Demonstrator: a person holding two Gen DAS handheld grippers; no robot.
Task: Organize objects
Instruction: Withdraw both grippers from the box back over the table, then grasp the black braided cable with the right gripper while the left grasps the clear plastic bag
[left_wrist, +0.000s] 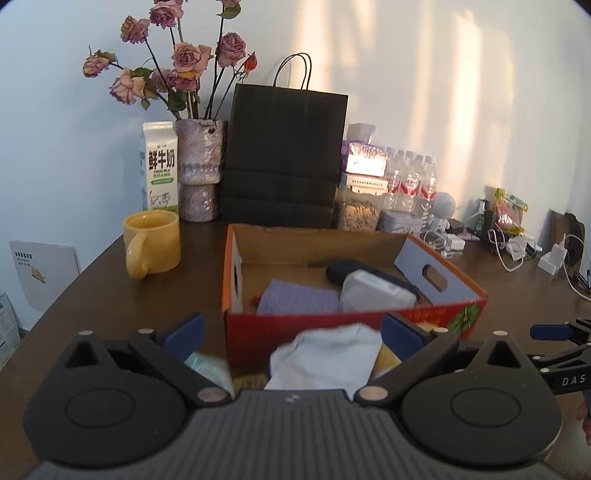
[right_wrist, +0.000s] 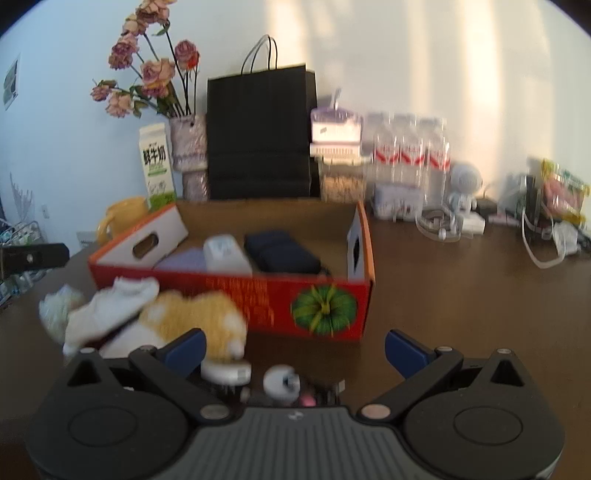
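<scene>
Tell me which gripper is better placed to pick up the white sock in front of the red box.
Left, probably. The left gripper is open with the white sock right between its fingers. The right gripper, also open, has it off to its left.

Both wrist cameras sat low over the desk (left_wrist: 110, 295), looking forward along their tools toward the back wall. The left view stood close to the red cardboard box (left_wrist: 332, 325), which filled mid-frame. The right view saw the same box (right_wrist: 258, 295) from slightly farther right. Both shared the black paper bag (left_wrist: 284, 155) and milk carton (right_wrist: 157, 166).
</scene>
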